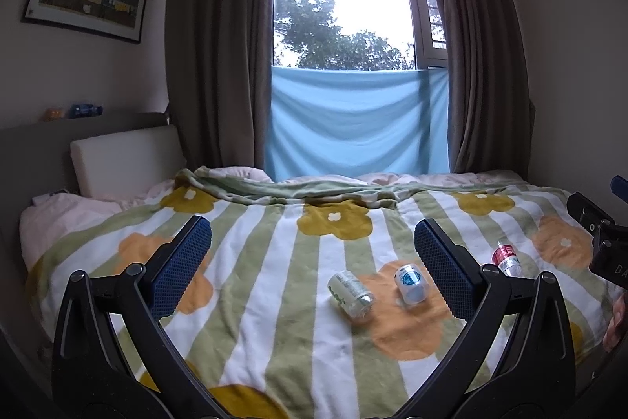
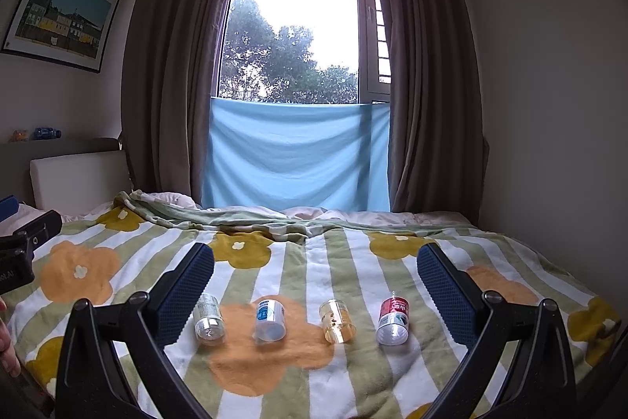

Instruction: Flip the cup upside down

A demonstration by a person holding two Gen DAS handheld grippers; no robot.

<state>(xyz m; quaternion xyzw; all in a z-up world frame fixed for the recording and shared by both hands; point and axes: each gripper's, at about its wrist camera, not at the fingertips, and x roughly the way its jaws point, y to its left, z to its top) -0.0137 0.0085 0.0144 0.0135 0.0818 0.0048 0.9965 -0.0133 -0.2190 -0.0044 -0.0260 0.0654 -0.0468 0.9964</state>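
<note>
Several small clear plastic cups lie on their sides in a row on the flowered blanket (image 2: 314, 379), mouths toward me. In the right wrist view they are the green-print cup (image 2: 210, 321), the blue-label cup (image 2: 270, 319), the amber cup (image 2: 337, 321) and the red-label cup (image 2: 393, 321). My right gripper (image 2: 316, 258) hangs open above the row, holding nothing. My left gripper (image 1: 312, 234) is open too, with the green-print cup (image 1: 351, 295) and blue-label cup (image 1: 409, 283) low between its fingers. The red-label cup (image 1: 507, 259) lies beyond its right finger, which hides the amber cup.
The bed fills the foreground, with a white headboard cushion (image 1: 125, 160) at the left and rumpled bedding at the far side. Brown curtains (image 2: 165, 85) and a blue cloth (image 2: 298, 156) cover the window behind. A person's fingers (image 2: 8, 348) show at the left edge.
</note>
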